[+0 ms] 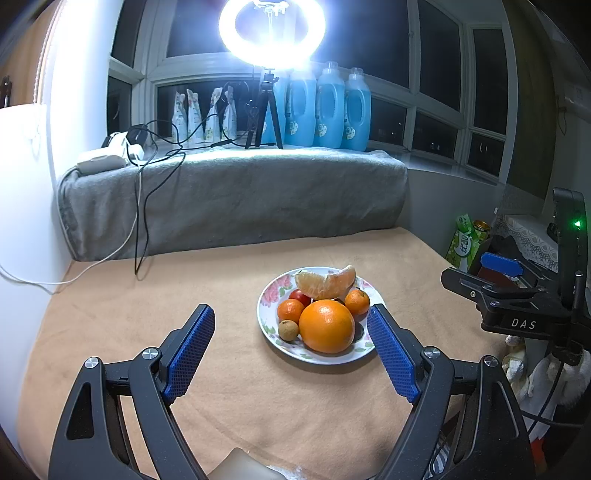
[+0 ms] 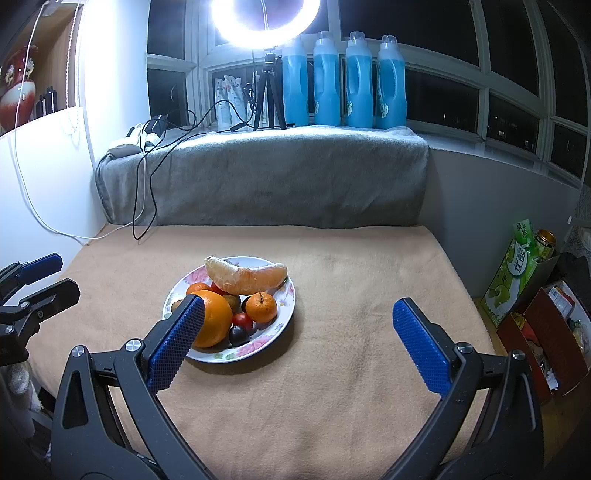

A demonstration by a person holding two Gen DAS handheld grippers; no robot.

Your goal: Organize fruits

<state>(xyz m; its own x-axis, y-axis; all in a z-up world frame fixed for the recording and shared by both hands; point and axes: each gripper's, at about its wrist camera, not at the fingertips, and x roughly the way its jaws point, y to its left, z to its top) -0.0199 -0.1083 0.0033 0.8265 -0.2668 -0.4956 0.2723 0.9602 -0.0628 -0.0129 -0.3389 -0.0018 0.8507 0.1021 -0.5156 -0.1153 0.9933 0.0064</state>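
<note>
Setting: a home room at night, by my read. Bay window (image 2: 461, 55) panes dark. Four blue detergent jugs (image 2: 343, 81) and refill pouches (image 2: 231, 99) line the sill. Ring light (image 1: 271, 31) on a small tripod (image 1: 266, 110). Grey blanket (image 2: 277, 177) over the ledge, tan blanket (image 2: 332, 295) over my tabletop.

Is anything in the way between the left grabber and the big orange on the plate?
No, nothing visible blocks it. The left gripper has its jaws wide open, and only bare tan cloth lies between it and the big orange at the near edge of the plate.
</note>
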